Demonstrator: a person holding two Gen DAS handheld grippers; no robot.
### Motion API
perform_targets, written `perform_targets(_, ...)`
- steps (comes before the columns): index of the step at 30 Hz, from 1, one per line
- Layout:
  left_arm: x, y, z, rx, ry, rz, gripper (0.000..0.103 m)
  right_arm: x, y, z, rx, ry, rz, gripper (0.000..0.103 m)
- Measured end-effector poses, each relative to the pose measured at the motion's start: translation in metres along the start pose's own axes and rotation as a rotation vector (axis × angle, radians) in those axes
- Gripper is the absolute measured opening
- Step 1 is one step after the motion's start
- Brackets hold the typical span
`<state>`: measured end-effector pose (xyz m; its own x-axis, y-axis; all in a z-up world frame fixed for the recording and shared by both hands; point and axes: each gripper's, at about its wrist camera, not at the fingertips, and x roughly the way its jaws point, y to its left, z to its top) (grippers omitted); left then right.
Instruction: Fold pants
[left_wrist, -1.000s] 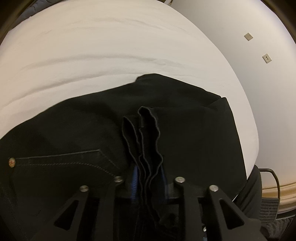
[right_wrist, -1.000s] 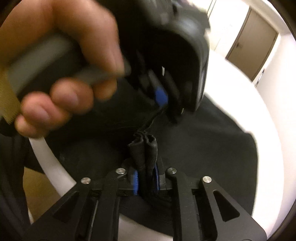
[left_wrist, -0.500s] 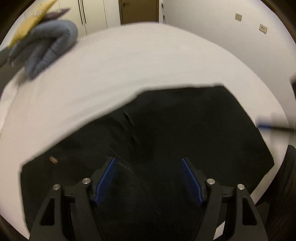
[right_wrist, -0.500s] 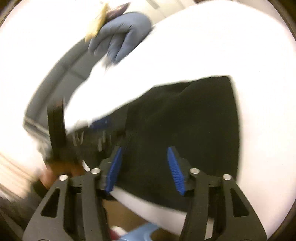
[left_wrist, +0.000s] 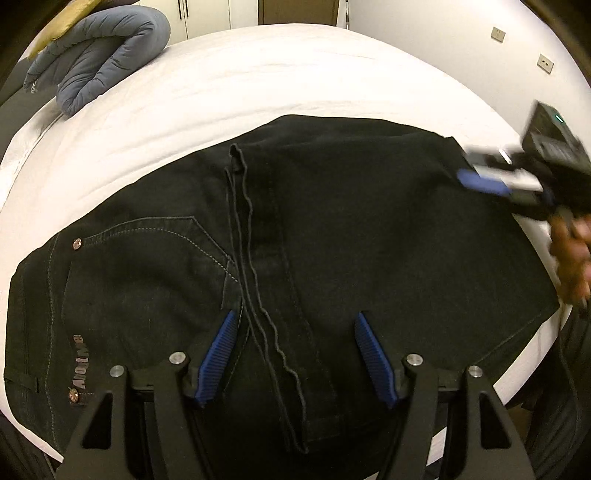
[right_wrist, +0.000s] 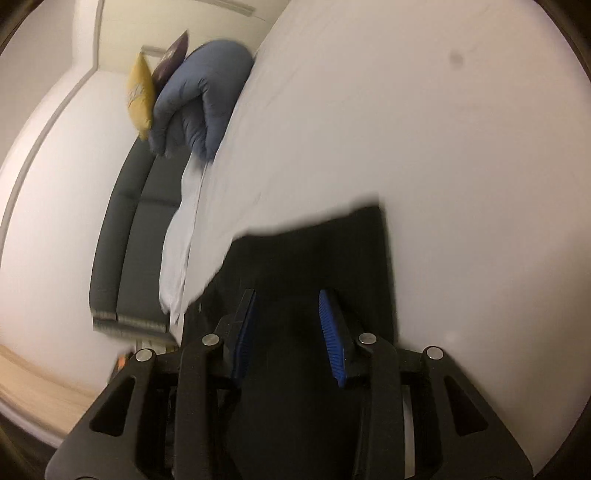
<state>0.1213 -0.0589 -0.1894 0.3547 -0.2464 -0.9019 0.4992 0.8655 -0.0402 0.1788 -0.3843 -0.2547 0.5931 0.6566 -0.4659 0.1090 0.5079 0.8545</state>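
Observation:
Black pants (left_wrist: 369, 229) lie folded on the white bed (left_wrist: 258, 81), waistband and back pocket at the left, leg hems laid across the middle. My left gripper (left_wrist: 295, 325) hangs open just above the hems, holding nothing. My right gripper (right_wrist: 288, 314) is open and empty over the right edge of the pants (right_wrist: 317, 251); its view is blurred. It also shows in the left wrist view (left_wrist: 480, 181) at the far right, held in a hand.
A folded grey-blue duvet (left_wrist: 103, 48) lies at the bed's far left corner, with a yellow cushion (right_wrist: 140, 96) beside it. A dark bed base (right_wrist: 125, 243) runs along the left side. Wall (left_wrist: 517, 48) stands to the right.
Both grippers let go of the bunched pant hems and opened. The hems now lie flat on the pants. Both grippers have drawn back, the right one swinging to the right edge.

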Motion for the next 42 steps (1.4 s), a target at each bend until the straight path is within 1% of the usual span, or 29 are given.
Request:
perform_targets(2, -0.003, 0.004, 0.002, -0.004, -0.002, -0.004, 0.068, -0.002, 0.002, -0.027, -0.042, 0.051, 0.004, 0.032)
perform_targets(5, -0.001, 0.009, 0.004, -0.01, -0.005, -0.003, 0.068, -0.005, 0.019, -0.084, -0.103, 0.124, 0.023, 0.032)
perform_targets(7, -0.002, 0.01, 0.001, -0.011, -0.009, 0.001, 0.069, -0.01, 0.026, -0.117, -0.13, 0.133, 0.024, 0.032)
perform_targets(9, -0.002, 0.01, 0.0, -0.014, -0.01, 0.004, 0.069, -0.022, 0.03, -0.139, -0.126, 0.124, 0.016, 0.032)
perform_targets(11, -0.003, 0.009, -0.001, -0.019, -0.011, 0.002, 0.069, -0.031, 0.033, -0.155, -0.107, 0.144, 0.009, 0.033)
perform_targets(13, -0.003, 0.008, -0.002, -0.02, -0.013, 0.002, 0.069, -0.034, 0.045, -0.165, -0.133, 0.187, -0.038, 0.033)
perform_targets(14, -0.004, 0.008, -0.002, -0.02, -0.014, 0.002, 0.069, -0.037, 0.052, -0.169, -0.163, 0.203, -0.084, 0.036)
perform_targets(15, -0.004, 0.008, -0.002, -0.02, -0.016, 0.001, 0.069, -0.042, 0.06, -0.17, -0.186, 0.193, -0.116, 0.036)
perform_targets(16, -0.004, 0.009, -0.003, -0.022, -0.017, -0.001, 0.069, -0.044, 0.07, -0.169, -0.19, 0.176, -0.109, 0.036)
perform_targets(18, -0.004, 0.009, -0.003, -0.024, -0.018, -0.003, 0.069, -0.059, 0.082, -0.155, -0.178, 0.105, -0.044, 0.036)
perform_targets(20, -0.005, 0.01, -0.003, -0.027, -0.019, -0.004, 0.069, -0.06, 0.096, -0.135, -0.175, 0.038, 0.017, 0.036)
perform_targets(22, -0.005, 0.01, -0.003, -0.028, -0.02, -0.005, 0.069, -0.051, 0.108, -0.116, -0.169, 0.011, 0.068, 0.036)
perform_targets(23, -0.005, 0.011, -0.004, -0.031, -0.02, -0.008, 0.069, -0.041, 0.113, -0.107, -0.166, 0.018, 0.077, 0.036)
perform_targets(24, -0.005, 0.012, -0.004, -0.034, -0.02, -0.01, 0.069, -0.031, 0.119, -0.101, -0.165, 0.038, 0.061, 0.036)
perform_targets(26, -0.005, 0.013, -0.004, -0.041, -0.024, -0.014, 0.07, -0.018, 0.129, -0.094, -0.175, 0.045, 0.043, 0.036)
perform_targets(28, -0.004, 0.014, -0.005, -0.046, -0.031, -0.018, 0.071, 0.001, 0.127, -0.092, -0.145, 0.078, 0.017, 0.036)
perform_targets(29, -0.004, 0.015, -0.005, -0.047, -0.035, -0.018, 0.071, 0.011, 0.121, -0.093, -0.129, 0.099, 0.022, 0.037)
perform_targets(30, -0.004, 0.015, -0.006, -0.048, -0.038, -0.019, 0.071, 0.022, 0.109, -0.095, -0.097, 0.121, 0.023, 0.045)
perform_targets(31, -0.004, 0.016, -0.007, -0.051, -0.04, -0.021, 0.071, 0.03, 0.095, -0.096, -0.058, 0.138, 0.001, 0.048)
perform_targets(32, -0.004, 0.017, -0.007, -0.052, -0.039, -0.022, 0.071, 0.044, 0.072, -0.099, 0.006, 0.17, -0.065, 0.038)
perform_targets(33, -0.006, 0.018, -0.007, -0.053, -0.045, -0.027, 0.071, 0.048, 0.058, -0.103, 0.028, 0.136, -0.066, 0.024)
perform_targets(34, -0.008, 0.02, -0.008, -0.062, -0.05, -0.035, 0.071, 0.047, 0.056, -0.105, 0.019, 0.096, -0.057, 0.024)
perform_targets(35, -0.012, 0.023, -0.008, -0.077, -0.059, -0.048, 0.071, 0.045, 0.057, -0.107, 0.017, 0.091, -0.046, 0.024)
perform_targets(36, -0.016, 0.028, -0.01, -0.106, -0.073, -0.068, 0.071, 0.045, 0.061, -0.107, 0.012, 0.092, -0.052, 0.027)
perform_targets(38, -0.029, 0.046, -0.015, -0.195, -0.103, -0.101, 0.072, 0.046, 0.072, -0.108, -0.004, 0.114, -0.086, 0.028)
perform_targets(40, -0.048, 0.067, -0.025, -0.291, -0.154, -0.104, 0.074, 0.05, 0.086, -0.107, -0.024, 0.118, -0.059, 0.03)
perform_targets(41, -0.058, 0.079, -0.031, -0.338, -0.184, -0.107, 0.076, 0.05, 0.096, -0.106, -0.04, 0.111, -0.032, 0.043)
perform_targets(42, -0.07, 0.094, -0.04, -0.399, -0.221, -0.108, 0.082, 0.05, 0.106, -0.105, -0.054, 0.106, -0.012, 0.065)
